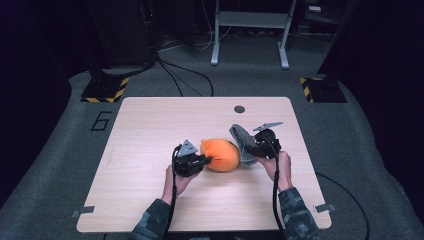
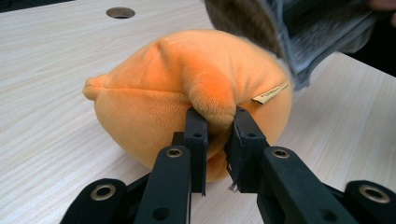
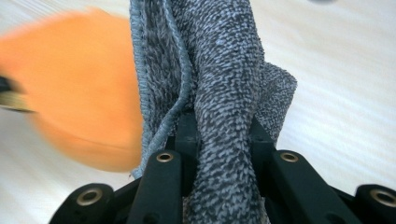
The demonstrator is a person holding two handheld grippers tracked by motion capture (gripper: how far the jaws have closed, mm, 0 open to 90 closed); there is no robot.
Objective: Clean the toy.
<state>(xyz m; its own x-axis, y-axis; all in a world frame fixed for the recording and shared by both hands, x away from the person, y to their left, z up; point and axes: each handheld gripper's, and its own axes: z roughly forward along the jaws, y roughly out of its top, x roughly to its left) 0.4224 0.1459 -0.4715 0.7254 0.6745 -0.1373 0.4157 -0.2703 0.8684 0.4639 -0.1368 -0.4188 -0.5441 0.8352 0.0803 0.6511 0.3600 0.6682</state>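
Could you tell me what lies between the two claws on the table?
In the high view, the orange plush toy and a grey cloth lie between the left claw and the right claw.

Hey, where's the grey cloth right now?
In the high view the grey cloth is right of the table's centre, clamped in the right tongs and hanging beside the orange plush, which the left tongs pinch.

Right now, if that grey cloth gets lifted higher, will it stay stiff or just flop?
Probably flop: the grey cloth already hangs in soft folds from the right gripper. It looks light and fuzzy, so it likely won't slip. It may drag across the orange plush toy beside it.
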